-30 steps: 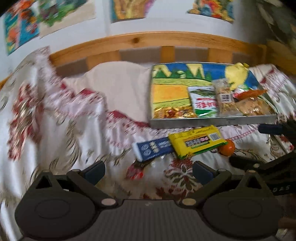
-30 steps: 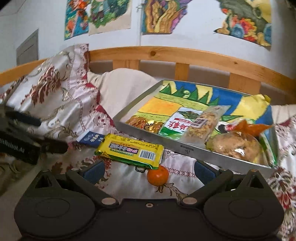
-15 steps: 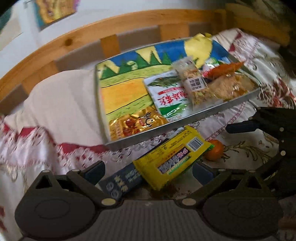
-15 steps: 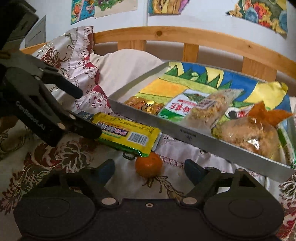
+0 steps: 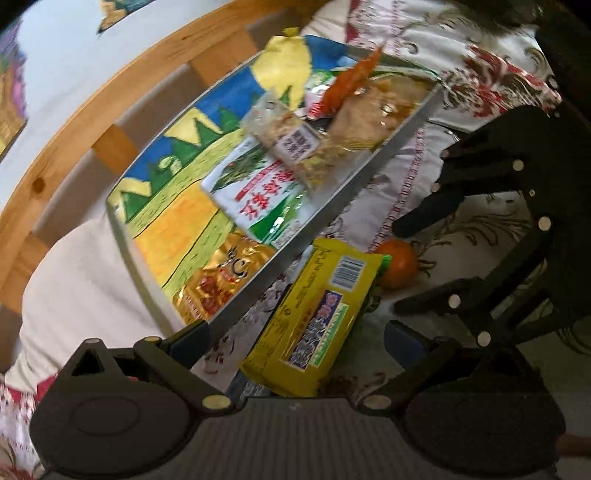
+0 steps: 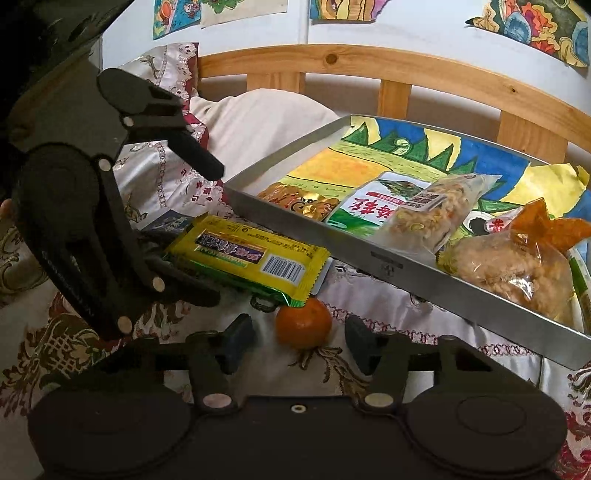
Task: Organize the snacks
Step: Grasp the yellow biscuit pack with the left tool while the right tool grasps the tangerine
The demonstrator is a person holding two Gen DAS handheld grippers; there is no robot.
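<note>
Looking at the metal tray (image 6: 384,258) on the floral bedspread (image 6: 388,314), both claws are wide open: left gripper (image 5: 295,338) straddles the yellow packet (image 6: 247,254) just outside the tray's front wall, right gripper (image 6: 299,341) brackets the orange (image 6: 303,323) beside it. I'd squeeze gently and lift clear over that wall. Wooden rail (image 6: 388,68) behind the tray, drawings (image 6: 532,26) above.

Soft, even daylight, no hard shadows; left view motion-blurred and tilted, right view sharp; fisheye bending at edges.

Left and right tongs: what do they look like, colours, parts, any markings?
Both the left tongs and right tongs are matte black plastic linkages with silver pivot rivets, round housings and dark blue finger pads. White lettering runs along the left tongs' frame, too blurred to read. No cables or sleeves visible.
</note>
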